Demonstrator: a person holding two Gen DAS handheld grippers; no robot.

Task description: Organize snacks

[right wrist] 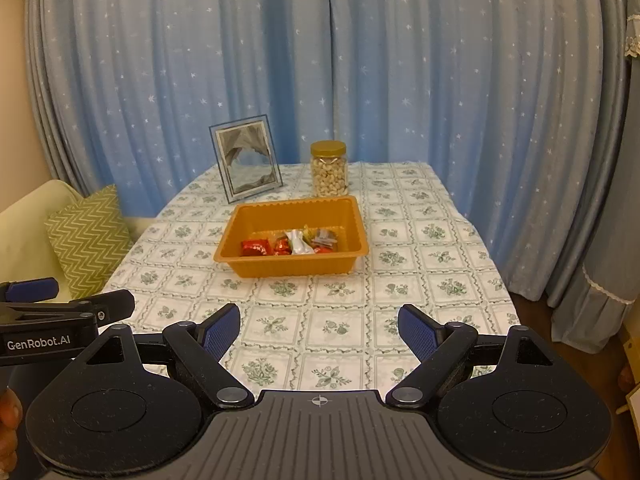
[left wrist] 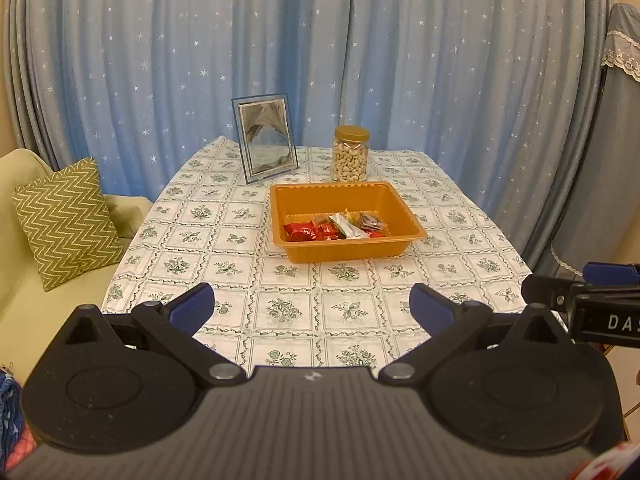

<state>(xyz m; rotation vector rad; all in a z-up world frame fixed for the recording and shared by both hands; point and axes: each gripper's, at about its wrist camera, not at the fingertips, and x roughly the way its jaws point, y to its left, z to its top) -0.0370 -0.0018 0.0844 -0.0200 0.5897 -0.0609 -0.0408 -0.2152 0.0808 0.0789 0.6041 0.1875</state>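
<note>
Nearest to me, my left gripper (left wrist: 311, 307) has its jaws spread wide with nothing between the blue pads (left wrist: 191, 309), only the flower-patterned tablecloth (left wrist: 280, 280) showing through the gap. My right gripper (right wrist: 319, 331) is the same: jaws well apart, empty, held over the near edge of the table. The two tools sit side by side and apart from each other; from the left wrist view the right one pokes in at the right edge, and from the right wrist view the left one shows at the left edge. Ahead of both, beyond several rows of the cloth's squares, stands the orange tray (left wrist: 344, 250), a little right of centre for the left gripper and a little left of centre for the right. The wrapped snacks (left wrist: 336, 227) lie inside it, bunched along its near wall: red wrappers on the left, a silver-white packet in the middle, darker ones to the right. Just behind the tray stands a gold-lidded jar of cashews (left wrist: 350, 155), upright, and left of the jar a picture frame (left wrist: 265, 141) leans back. Off to my left is a pale green seat with a zigzag cushion (left wrist: 68, 222). Farthest back hangs a blue star-dotted curtain (left wrist: 320, 48).
</note>
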